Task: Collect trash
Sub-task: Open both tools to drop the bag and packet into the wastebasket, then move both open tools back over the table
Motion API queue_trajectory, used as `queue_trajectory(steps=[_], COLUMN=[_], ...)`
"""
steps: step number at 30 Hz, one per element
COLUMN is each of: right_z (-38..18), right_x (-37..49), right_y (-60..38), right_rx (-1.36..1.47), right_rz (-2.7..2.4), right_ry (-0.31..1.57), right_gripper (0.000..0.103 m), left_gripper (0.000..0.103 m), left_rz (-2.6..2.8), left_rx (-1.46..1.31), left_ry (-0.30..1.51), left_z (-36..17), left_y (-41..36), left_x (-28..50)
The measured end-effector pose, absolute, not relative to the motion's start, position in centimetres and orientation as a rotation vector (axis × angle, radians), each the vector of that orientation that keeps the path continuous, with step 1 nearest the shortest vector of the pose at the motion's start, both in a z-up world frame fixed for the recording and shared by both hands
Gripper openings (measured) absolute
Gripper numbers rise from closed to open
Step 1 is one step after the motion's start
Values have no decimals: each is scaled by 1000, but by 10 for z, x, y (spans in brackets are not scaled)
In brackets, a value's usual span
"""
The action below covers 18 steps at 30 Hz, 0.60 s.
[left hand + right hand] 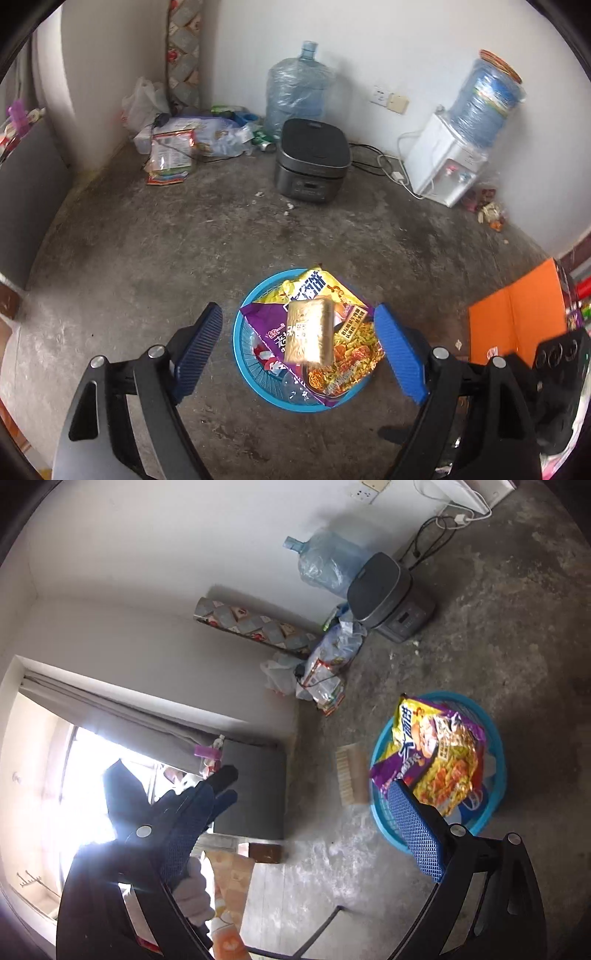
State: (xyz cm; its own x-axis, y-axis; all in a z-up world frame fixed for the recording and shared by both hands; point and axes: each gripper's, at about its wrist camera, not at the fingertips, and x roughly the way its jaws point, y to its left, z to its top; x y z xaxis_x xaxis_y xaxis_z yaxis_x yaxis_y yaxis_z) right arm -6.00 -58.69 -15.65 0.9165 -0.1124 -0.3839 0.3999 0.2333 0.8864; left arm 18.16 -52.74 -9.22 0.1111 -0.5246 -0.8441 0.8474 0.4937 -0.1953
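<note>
Left gripper (299, 350): jaws spread wide, nothing pressed between the pads.
Gold packet (309, 332): loose between the open jaws, clear of both, above the basket.
Blue basket (242, 354): directly beneath the jaws, holding a noodle wrapper (351, 354).
Right gripper (299, 834): released, empty; basket beside its blue pad.

The left tongs (299, 347) have two black, curved arms with triangular cut-outs, each jointed by round silver screws. Their fingers (400, 354) carry bright blue pads with a fine ribbed texture. The right tongs (306, 834) are built the same: black arms, silver screws, blue textured pads. At seven o'clock in the right wrist view, a white knitted glove (194, 891) covers a hand.
</note>
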Motion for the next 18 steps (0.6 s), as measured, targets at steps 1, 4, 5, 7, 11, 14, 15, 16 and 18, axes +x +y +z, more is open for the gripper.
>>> queue_trajectory(steps=[1,4,5,7,11,14,15,16,18], right_z=[-157,-153,-151,-145,-122,-94,-83,-72,-48], right_x=[-61,-57,-54,-48,-42,-39,-38,-36,-31], right_y=[-582,-574,-572,-568,-554,-538,-532,-524,-505], right_rx=[1280,1220,1202,1173,1083,988,954,919,836], right_rz=[-360,-376,-374,-366,-349,-343,-336,-329,-311], right_ry=[279,331,341,354,360,354,349,346,342], right_gripper=[91,91,91,91,91,91,91,91,91], left_gripper=[82,82,82,82,82,82,82,82,84], left_rz=[-1047,-1084,-1098,-1128,-1152,-1146,-1142,-1137,-1112], left_rx=[362,388,381,359,347,332,323,315,295], left_ry=[1034,990,981,959,847,766,749,736,710], left_z=[-90,-70,-59,-36,15,49,59,67,83], left_y=[-522,-501,-490,-468,-420,-377,-362,-346,-312], left_x=[181,175,175,174,164,154,151,147,139])
